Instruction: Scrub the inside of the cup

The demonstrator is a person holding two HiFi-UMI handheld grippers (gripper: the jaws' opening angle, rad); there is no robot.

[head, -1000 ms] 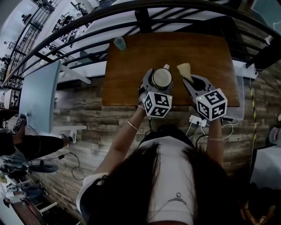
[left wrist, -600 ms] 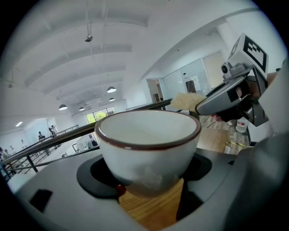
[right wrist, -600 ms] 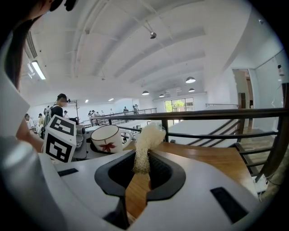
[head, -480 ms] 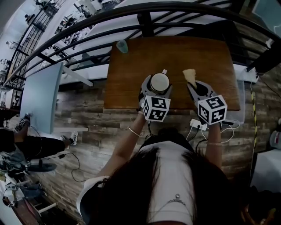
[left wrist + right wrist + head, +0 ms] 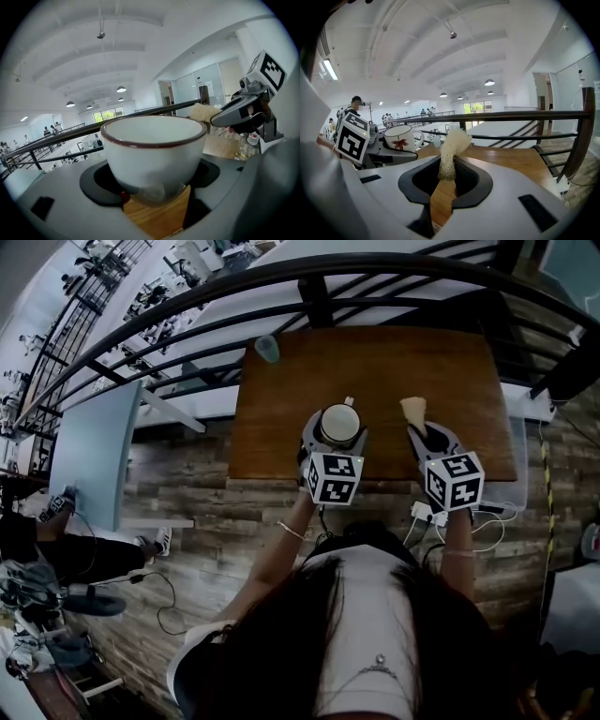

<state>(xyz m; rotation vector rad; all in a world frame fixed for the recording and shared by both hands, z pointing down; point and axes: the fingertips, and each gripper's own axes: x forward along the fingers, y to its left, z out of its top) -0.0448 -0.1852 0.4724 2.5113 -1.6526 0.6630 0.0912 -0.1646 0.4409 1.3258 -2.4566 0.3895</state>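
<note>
The white cup (image 5: 339,424), rimmed in dark red, sits upright between the jaws of your left gripper (image 5: 336,433), which stand wide and press on its body from both sides. It is over the near-middle part of the wooden table (image 5: 281,409); its handle points away from you. From the right gripper view the cup (image 5: 400,138) shows a red leaf motif on its side. Whether its base rests on the wood I cannot tell.

Just to the right, apart from the cup, your right gripper (image 5: 422,431) has its jaws drawn narrow on the lower end of a pale, fibrous scrubber (image 5: 450,157). The scrubber (image 5: 413,410) sticks up beyond the jaw tips, its fluffy top bent over to one side.

A small bluish tumbler (image 5: 267,349) stands at the table's far left corner, well away from both grippers. A dark metal railing (image 5: 375,268) runs behind the table.
</note>
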